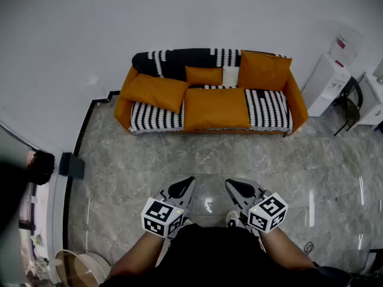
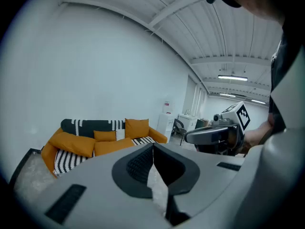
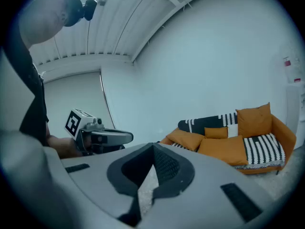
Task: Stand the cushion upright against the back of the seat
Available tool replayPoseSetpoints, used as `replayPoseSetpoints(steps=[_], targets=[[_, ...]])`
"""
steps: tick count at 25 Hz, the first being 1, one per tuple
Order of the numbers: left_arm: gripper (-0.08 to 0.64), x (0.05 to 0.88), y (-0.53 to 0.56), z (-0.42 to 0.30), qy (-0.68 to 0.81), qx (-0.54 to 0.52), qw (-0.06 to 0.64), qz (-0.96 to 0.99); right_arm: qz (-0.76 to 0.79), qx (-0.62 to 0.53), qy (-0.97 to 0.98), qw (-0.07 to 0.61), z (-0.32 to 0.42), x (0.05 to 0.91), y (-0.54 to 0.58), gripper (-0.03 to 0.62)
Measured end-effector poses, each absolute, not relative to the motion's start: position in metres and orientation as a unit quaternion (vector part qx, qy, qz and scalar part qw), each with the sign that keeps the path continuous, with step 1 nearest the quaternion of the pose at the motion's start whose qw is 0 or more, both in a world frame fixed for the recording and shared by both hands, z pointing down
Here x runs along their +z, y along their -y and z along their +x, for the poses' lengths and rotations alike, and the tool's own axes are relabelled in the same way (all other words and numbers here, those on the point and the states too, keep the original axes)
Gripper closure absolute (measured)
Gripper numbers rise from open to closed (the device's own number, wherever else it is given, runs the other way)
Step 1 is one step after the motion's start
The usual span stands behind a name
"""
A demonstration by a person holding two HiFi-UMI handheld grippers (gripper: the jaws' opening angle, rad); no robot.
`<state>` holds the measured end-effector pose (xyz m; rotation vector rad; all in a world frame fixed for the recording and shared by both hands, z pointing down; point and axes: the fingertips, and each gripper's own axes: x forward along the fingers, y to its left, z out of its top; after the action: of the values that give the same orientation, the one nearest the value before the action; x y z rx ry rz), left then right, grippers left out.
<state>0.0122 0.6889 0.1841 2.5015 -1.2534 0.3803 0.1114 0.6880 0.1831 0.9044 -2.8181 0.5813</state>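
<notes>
Left gripper [image 1: 187,184] and right gripper [image 1: 232,185] side by side at waist; jaws together on both, nothing between; marble floor [image 1: 149,154] stretches ahead; sofa [image 1: 297,103] well apart, straight in front; likely target, slumped orange cushion [image 1: 154,91], lies at sofa's left end; long axis along seat, slightly slanted, not upright against backrest; it sits ahead-left, so left gripper nearer; whole approach not yet made.
</notes>
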Motion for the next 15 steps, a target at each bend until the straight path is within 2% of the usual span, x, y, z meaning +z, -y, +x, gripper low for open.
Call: replayPoseSetpoints(steps=[15], targets=[[0.543, 0.1831, -0.689, 0.0067, 0.442, 0.136, 0.153, 0.873, 0.292, 0.204, 0.933, 0.051, 0.1024, 0.1829, -0.6852, 0.557]])
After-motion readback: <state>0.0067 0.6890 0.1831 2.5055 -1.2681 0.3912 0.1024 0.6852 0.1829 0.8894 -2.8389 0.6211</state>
